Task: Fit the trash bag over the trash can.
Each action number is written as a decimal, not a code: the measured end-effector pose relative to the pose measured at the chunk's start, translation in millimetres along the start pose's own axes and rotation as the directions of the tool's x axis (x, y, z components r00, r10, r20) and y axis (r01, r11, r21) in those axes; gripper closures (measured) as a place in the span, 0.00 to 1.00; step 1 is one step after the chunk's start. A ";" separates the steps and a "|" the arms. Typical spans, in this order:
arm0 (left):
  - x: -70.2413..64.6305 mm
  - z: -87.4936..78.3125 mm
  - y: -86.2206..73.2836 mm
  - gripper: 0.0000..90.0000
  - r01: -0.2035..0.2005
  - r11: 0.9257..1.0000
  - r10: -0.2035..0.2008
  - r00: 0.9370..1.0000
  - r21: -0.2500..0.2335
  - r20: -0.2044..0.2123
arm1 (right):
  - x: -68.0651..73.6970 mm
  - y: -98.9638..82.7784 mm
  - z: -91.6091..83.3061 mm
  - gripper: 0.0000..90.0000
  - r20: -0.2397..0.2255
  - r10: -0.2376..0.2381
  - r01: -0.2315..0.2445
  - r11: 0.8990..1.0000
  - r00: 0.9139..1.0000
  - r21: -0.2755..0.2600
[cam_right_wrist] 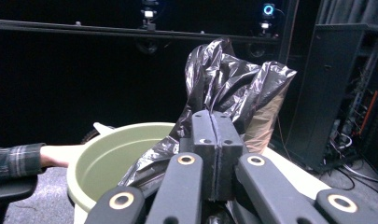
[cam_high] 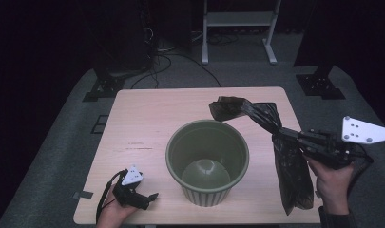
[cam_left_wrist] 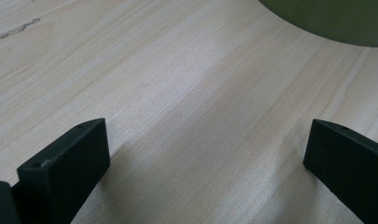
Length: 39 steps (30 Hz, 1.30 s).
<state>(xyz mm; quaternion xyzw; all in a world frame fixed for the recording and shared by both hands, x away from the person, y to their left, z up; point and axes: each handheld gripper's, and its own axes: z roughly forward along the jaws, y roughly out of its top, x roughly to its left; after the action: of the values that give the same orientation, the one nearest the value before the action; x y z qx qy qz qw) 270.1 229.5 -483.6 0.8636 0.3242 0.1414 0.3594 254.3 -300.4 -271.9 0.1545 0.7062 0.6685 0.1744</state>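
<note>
A green ribbed bin (cam_high: 207, 161) stands empty in the middle of the wooden table (cam_high: 147, 114). My right gripper (cam_high: 281, 134) is shut on a black plastic bag (cam_high: 290, 175), held up over the table's right side; one end hangs down to the front edge, the other droops toward the back (cam_high: 237, 108). In the right gripper view the pads (cam_right_wrist: 217, 140) pinch the crumpled bag (cam_right_wrist: 228, 84), with the bin's rim (cam_right_wrist: 112, 154) to the left. My left gripper (cam_high: 149, 198) rests low at the front left, open, its jaws wide over bare wood (cam_left_wrist: 200, 116).
The bin's curved wall (cam_left_wrist: 336, 18) lies just beyond the left gripper. A sleeved forearm (cam_right_wrist: 23, 158) shows behind the bin. A white stand (cam_high: 237, 28), dark equipment bases (cam_high: 104, 85) and cables (cam_high: 171, 61) sit on the floor beyond the table.
</note>
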 end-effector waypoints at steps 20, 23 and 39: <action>0.1 0.0 0.1 0.00 0.005 1.000 -0.005 1.000 0.001 -0.004 | 34.4 5.5 13.0 1.00 -0.094 -0.034 0.036 0.999 0.995 0.027; 0.2 0.0 0.1 0.00 0.004 1.000 -0.004 1.000 0.001 -0.004 | 33.4 -0.9 19.3 1.00 -0.115 -0.020 0.025 0.999 0.993 0.040; 0.2 0.0 0.1 0.00 0.005 1.000 -0.005 1.000 0.001 -0.004 | 14.0 -28.0 79.1 0.99 -0.183 0.061 -0.029 0.985 0.981 0.172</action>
<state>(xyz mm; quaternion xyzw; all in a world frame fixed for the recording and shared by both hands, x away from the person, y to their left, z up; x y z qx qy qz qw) 270.3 229.5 -483.5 0.8626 0.3271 0.1421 0.3587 278.1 -225.4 -304.0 0.1212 0.7697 0.6219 0.0784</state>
